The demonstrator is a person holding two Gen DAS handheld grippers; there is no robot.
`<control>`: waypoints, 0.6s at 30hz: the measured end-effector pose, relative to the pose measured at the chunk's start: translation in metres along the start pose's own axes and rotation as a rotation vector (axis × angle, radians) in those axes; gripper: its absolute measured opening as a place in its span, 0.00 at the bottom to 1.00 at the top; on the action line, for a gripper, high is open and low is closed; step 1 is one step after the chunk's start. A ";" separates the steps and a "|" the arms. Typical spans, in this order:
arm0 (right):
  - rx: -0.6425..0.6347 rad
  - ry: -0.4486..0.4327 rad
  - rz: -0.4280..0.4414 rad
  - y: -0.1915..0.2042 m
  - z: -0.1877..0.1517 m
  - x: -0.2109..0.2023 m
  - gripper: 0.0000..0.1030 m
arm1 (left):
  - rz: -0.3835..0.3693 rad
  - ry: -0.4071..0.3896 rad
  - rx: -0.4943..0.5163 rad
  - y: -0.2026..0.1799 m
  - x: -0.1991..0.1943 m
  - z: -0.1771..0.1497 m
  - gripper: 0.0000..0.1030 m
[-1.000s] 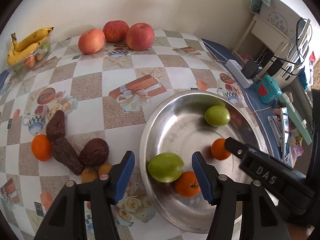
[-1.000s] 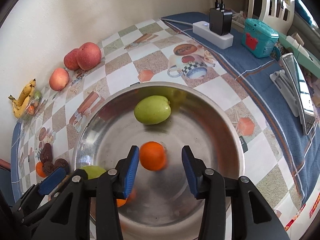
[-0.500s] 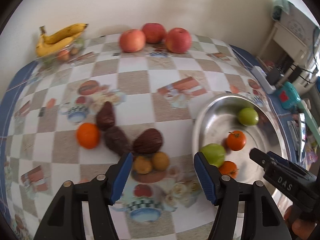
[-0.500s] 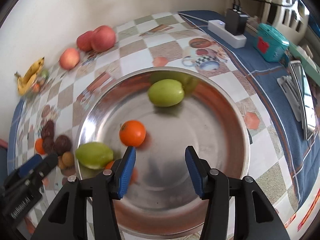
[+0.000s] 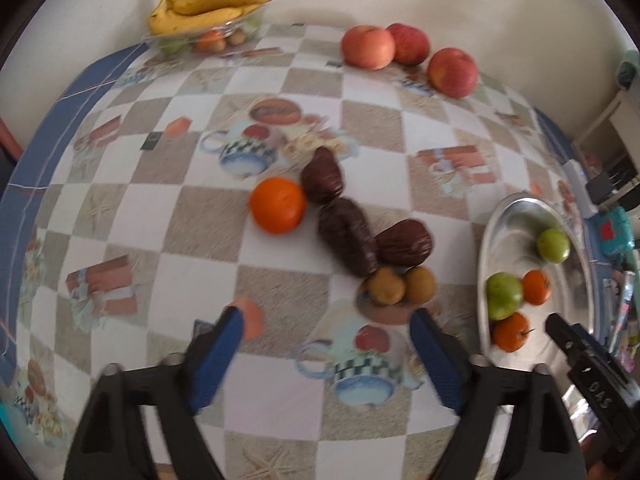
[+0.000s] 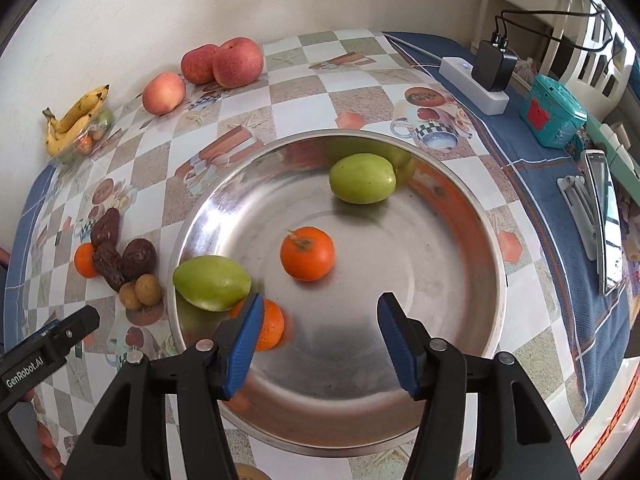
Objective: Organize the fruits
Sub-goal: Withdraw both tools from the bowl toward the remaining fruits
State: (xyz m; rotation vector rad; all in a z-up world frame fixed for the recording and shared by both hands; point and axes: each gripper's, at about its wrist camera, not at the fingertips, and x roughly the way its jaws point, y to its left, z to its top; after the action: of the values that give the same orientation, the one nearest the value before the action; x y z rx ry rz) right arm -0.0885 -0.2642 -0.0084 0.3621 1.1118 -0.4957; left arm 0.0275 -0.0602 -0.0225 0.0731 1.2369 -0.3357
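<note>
Just beyond the wide-open, empty left gripper [image 5: 326, 344], two small brown fruits [image 5: 401, 288].

Steel bowl [image 6: 480, 216] holds two green fruits [image 6: 363, 178] [image 6: 212, 282] and two oranges [image 6: 307, 254] [image 6: 270, 325]. On the tablecloth beside it are clustered one orange [image 5: 278, 211], three dark wrinkled fruits [image 5: 347, 236] and two small brown fruits [image 5: 402, 286], touching.

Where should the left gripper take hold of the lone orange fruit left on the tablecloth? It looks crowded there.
Grip the round orange fruit across its middle, coming from above. A dark brown wrinkled fruit touches its right side, so set the left gripper fingers front and back.
</note>
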 end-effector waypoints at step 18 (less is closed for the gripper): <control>-0.046 -0.017 -0.059 0.005 0.001 0.004 0.89 | 0.089 0.055 -0.060 0.021 0.014 -0.004 1.00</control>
State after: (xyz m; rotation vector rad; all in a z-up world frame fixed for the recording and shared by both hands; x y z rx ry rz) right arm -0.0837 -0.2610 -0.0113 0.2851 1.1184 -0.5232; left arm 0.0338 -0.0425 -0.0396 0.0863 1.2933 -0.2206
